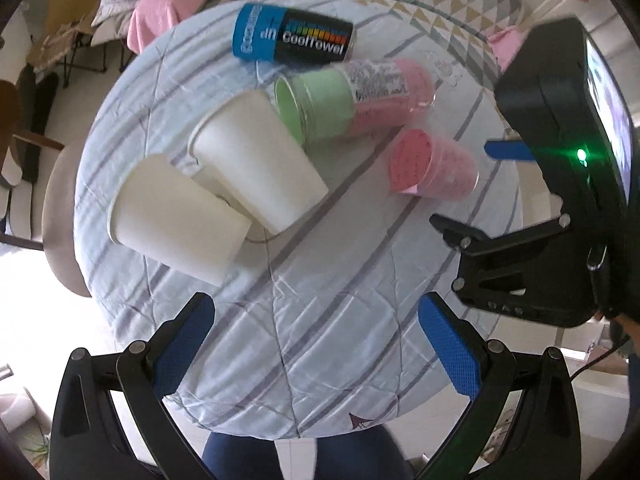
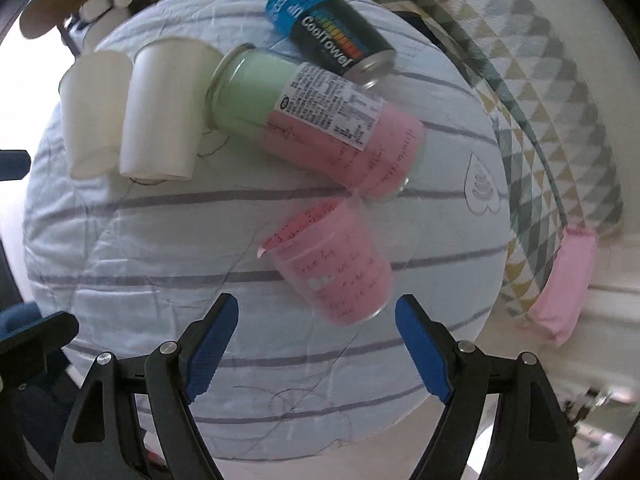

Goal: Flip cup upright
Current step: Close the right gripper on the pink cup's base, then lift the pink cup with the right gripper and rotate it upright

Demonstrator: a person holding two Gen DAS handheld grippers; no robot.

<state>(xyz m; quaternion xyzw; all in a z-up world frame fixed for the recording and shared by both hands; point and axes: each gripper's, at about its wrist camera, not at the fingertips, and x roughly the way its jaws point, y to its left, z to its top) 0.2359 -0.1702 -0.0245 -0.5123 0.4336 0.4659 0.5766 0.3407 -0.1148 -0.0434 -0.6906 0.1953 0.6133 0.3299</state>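
five cups (image 2: 340,264) lie tipped (both grippers (image 2: 316,344) agape)

two white paper cups (image 1: 256,156) (image 1: 176,216), two pink-lined glasses (image 2: 316,128) (image 2: 340,264), one can (image 1: 292,36)

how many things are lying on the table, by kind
White paper cups: 2, one nearer the table edge, one beside it
Small clear cup with pink filling: 1
Tall green and pink jar with a label: 1
CoolTowel can: 1
Total: 5, all on their sides
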